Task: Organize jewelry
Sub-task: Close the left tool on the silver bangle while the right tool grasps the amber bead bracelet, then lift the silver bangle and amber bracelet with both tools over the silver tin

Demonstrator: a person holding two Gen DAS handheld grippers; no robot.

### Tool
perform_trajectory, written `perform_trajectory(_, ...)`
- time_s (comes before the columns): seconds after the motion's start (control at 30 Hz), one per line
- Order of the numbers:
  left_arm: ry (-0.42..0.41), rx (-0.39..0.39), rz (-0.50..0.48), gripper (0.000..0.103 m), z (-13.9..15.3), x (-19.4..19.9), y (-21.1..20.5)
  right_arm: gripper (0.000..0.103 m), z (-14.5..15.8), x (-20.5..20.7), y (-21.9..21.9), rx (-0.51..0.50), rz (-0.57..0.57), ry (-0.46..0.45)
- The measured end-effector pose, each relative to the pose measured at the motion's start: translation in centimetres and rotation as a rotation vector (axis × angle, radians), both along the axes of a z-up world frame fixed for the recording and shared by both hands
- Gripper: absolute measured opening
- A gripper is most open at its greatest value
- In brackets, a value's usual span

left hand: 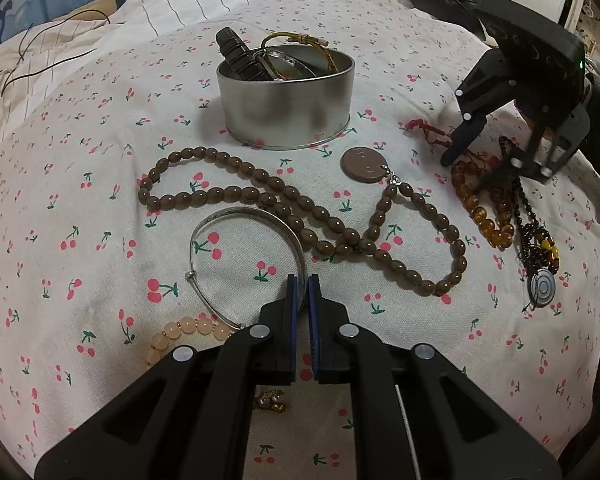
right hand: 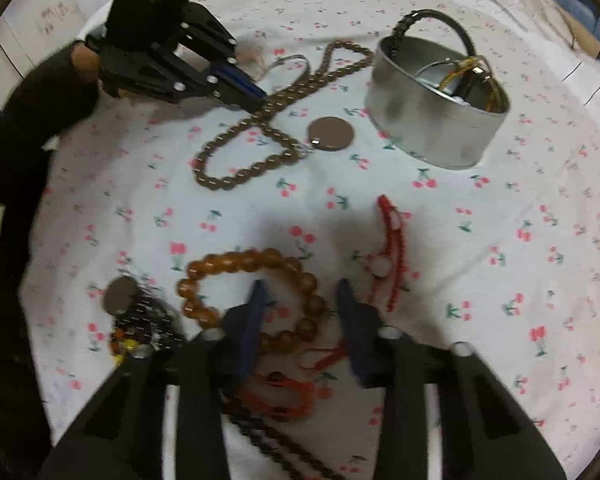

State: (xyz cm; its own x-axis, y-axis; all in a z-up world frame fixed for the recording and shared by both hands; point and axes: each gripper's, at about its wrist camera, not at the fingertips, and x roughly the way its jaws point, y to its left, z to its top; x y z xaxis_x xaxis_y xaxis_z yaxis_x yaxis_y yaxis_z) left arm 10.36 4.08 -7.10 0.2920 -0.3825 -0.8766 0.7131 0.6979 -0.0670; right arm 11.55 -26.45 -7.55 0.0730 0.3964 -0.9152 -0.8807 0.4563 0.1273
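Observation:
A round metal tin (left hand: 286, 98) (right hand: 436, 120) holds several bracelets. On the cherry-print sheet lie a long brown bead necklace (left hand: 300, 216) (right hand: 268, 128) with a round brown pendant (left hand: 362, 164) (right hand: 331, 134), a silver bangle (left hand: 256, 220), an amber bead bracelet (left hand: 480, 208) (right hand: 244, 264) and a red cord bracelet (right hand: 392, 256). My left gripper (left hand: 302, 284) is shut on the silver bangle's rim. My right gripper (right hand: 304, 292) is open, its fingers straddling the amber bracelet's edge; it also shows in the left wrist view (left hand: 476, 160).
A dark bead necklace with a round silver pendant (left hand: 542, 290) (right hand: 120, 294) lies by the amber bracelet. Pale peach beads (left hand: 188, 332) and small earrings (left hand: 270, 400) lie near my left gripper. Rumpled bedding and thin black cords (left hand: 40, 48) lie beyond the tin.

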Motion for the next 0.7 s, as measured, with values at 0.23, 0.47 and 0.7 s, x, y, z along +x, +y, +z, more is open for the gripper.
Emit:
perform_trajectory(0.23, 0.001, -0.002, 0.011, 0.005, 0.0, 0.0, 0.0, 0.012, 0.2, -2.4, 1.5, -0.129, -0.018, -0.179)
perform_trajectory(0.47, 0.008, -0.015, 0.025, 0.004, 0.0, 0.0, 0.3, 0.012, 0.5, -3.0, 0.5, -0.104, -0.099, -0.18)
perform_trajectory(0.7, 0.001, 0.009, 0.04, 0.003, 0.2, -0.5, 0.0, 0.012, 1.2, -3.7, 0.2, -0.057, -0.142, -0.168)
